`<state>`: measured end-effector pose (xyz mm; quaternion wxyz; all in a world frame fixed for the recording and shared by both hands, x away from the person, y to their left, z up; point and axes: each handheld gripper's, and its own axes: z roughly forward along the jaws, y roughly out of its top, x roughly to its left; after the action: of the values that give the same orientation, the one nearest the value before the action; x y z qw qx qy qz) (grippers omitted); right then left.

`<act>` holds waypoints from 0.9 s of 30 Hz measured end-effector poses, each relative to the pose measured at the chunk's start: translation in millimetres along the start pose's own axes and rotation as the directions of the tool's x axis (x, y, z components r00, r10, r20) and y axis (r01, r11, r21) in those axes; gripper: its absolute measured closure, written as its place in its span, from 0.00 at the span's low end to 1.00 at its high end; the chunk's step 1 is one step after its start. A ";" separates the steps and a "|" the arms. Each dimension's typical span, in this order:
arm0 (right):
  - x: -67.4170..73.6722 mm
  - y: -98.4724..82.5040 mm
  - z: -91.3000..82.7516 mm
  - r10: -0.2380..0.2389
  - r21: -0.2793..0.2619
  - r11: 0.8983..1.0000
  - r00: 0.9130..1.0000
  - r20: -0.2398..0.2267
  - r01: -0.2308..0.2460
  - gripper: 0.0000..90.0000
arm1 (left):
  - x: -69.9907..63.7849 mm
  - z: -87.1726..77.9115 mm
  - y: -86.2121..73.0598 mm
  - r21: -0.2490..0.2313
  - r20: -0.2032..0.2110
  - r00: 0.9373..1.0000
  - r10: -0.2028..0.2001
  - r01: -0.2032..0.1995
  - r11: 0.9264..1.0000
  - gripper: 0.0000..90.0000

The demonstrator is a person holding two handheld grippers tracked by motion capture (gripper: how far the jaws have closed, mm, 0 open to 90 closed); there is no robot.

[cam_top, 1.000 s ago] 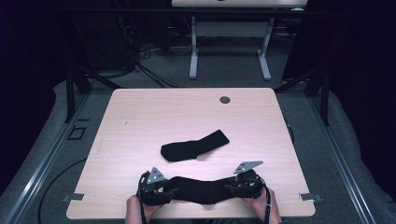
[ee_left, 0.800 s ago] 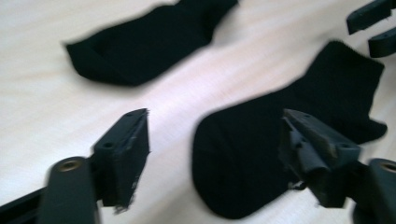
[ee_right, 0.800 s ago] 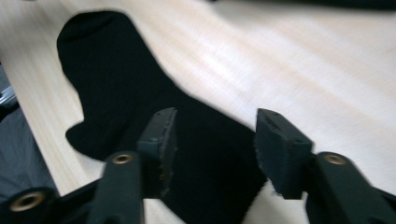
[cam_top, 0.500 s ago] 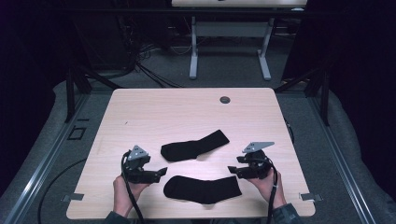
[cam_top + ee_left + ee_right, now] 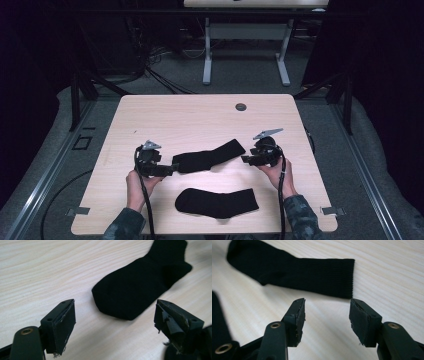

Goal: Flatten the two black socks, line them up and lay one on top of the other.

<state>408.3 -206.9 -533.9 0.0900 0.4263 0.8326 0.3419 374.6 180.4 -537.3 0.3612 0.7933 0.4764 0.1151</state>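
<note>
Two black socks are laid flat on the worktop [image 5: 150, 115]: the far sock [image 5: 210, 156] between the grippers, the near sock [image 5: 217, 202] toward the person. The left gripper [image 5: 115, 322] and right gripper [image 5: 327, 315] are held with jaws apart, empty. Soft, light, limp cloth is judged; toe and cuff ends are best pinched

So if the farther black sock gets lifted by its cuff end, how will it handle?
The farther sock lies flat and thin on the table, so it will probably hang limp, not stiff. Its ribbed knit, seen near the right gripper, suggests the pads will grip without slipping. It looks light; pushing would likely bunch it.
</note>
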 end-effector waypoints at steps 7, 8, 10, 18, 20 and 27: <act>-10.1 13.5 16.6 0.009 -0.010 1.000 0.999 0.053 -0.008 0.54 | 4.5 19.3 2.6 0.034 -0.010 1.000 -0.026 0.027 0.999 0.24; -12.4 15.8 18.8 0.022 -0.014 1.000 0.998 0.054 -0.022 0.54 | 4.8 20.7 2.8 0.040 -0.010 0.999 -0.030 0.030 0.999 0.25; -15.8 20.6 22.1 0.035 -0.029 0.999 0.996 0.080 -0.032 0.55 | 5.3 23.9 3.1 0.050 -0.018 0.999 -0.029 0.030 0.998 0.26; -25.6 37.3 44.7 0.070 -0.003 0.998 0.992 0.106 -0.070 0.53 | 5.4 36.0 5.4 0.069 -0.022 0.999 -0.023 0.024 0.997 0.32; -27.5 40.5 51.1 0.067 0.028 0.997 0.990 0.121 -0.071 0.53 | 4.6 39.8 5.8 0.081 -0.029 0.999 -0.025 0.027 0.996 0.35; -24.4 40.1 66.7 0.049 0.084 0.995 0.992 0.119 -0.059 0.67 | 4.6 44.7 5.8 0.110 -0.036 0.999 -0.003 0.007 0.994 0.52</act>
<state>478.8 -176.8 -561.5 0.1105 0.4713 0.8283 0.2821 404.4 161.9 -565.9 0.3086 0.8085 0.4906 0.1021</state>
